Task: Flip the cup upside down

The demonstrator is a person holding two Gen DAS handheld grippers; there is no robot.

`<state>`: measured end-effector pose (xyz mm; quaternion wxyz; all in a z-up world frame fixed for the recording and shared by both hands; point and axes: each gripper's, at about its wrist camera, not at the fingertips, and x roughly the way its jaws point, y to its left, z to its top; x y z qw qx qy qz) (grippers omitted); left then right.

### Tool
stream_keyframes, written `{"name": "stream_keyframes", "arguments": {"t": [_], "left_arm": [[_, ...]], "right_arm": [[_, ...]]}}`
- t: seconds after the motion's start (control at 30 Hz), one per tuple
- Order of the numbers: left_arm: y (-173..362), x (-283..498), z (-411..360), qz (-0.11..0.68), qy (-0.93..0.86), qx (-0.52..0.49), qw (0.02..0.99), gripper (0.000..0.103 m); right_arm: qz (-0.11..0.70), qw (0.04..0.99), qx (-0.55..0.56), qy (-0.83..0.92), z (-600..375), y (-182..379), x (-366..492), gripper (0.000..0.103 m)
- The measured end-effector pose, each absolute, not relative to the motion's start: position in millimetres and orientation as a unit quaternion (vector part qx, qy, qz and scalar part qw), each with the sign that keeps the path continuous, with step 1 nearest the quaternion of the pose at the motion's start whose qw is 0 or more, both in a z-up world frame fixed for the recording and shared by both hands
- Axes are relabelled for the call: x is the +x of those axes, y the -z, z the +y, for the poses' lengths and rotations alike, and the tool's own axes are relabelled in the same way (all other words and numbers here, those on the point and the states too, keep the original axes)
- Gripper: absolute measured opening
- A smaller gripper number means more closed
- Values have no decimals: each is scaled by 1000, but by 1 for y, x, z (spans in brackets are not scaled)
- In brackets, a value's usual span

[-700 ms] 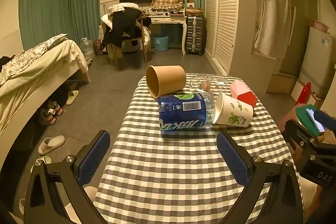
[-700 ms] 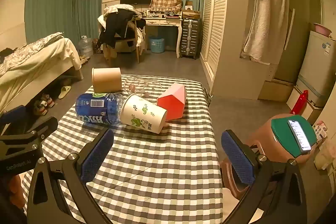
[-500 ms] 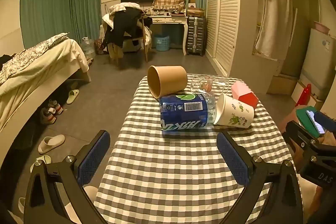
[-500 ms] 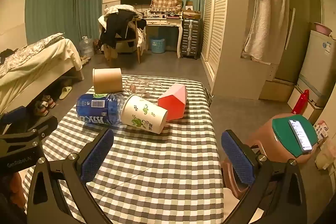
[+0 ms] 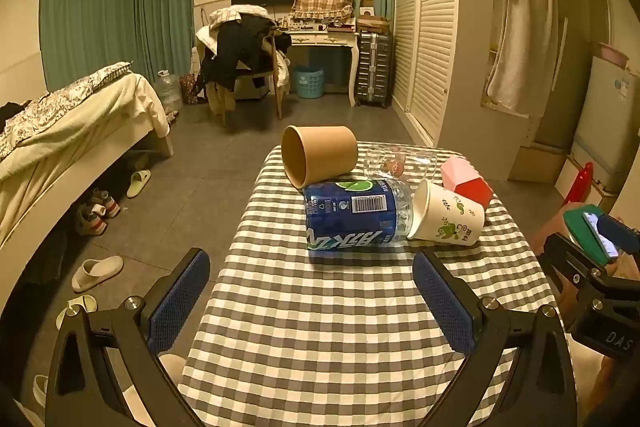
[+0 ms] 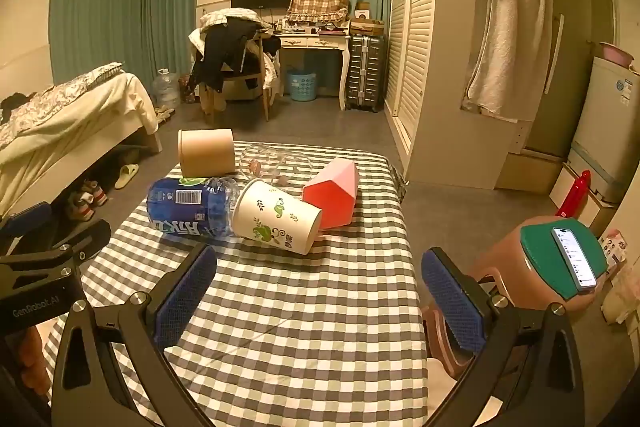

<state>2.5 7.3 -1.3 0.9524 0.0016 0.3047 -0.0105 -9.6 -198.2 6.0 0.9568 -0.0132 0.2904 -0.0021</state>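
A white paper cup with green leaf print [image 5: 450, 217] [image 6: 276, 217] lies on its side on the checked table [image 5: 320, 327] [image 6: 312, 307], its mouth against a blue-labelled plastic bottle [image 5: 354, 215] [image 6: 188, 209]. A brown paper cup [image 5: 320, 155] [image 6: 206, 153] and a clear glass [image 5: 400, 159] [image 6: 276, 163] also lie on their sides behind. My left gripper [image 5: 312, 293] is open and empty, short of the bottle. My right gripper [image 6: 320, 291] is open and empty, short of the white cup.
A red and pink house-shaped box [image 5: 466, 181] [image 6: 334, 193] lies beside the white cup. A stool with a green seat and a phone [image 6: 568, 259] stands right of the table. A bed [image 5: 60, 131] is at the left, a wardrobe [image 6: 440, 67] at the right.
Both grippers have crept slightly forward toward the objects. Nothing on the table has moved.
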Motion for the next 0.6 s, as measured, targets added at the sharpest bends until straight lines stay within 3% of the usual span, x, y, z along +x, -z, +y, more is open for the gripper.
{"name": "stream_keyframes", "arguments": {"t": [0.6], "left_arm": [[2, 2, 6, 305, 10, 2, 952, 103]], "right_arm": [[293, 956, -13, 1, -199, -5, -10, 103]]}}
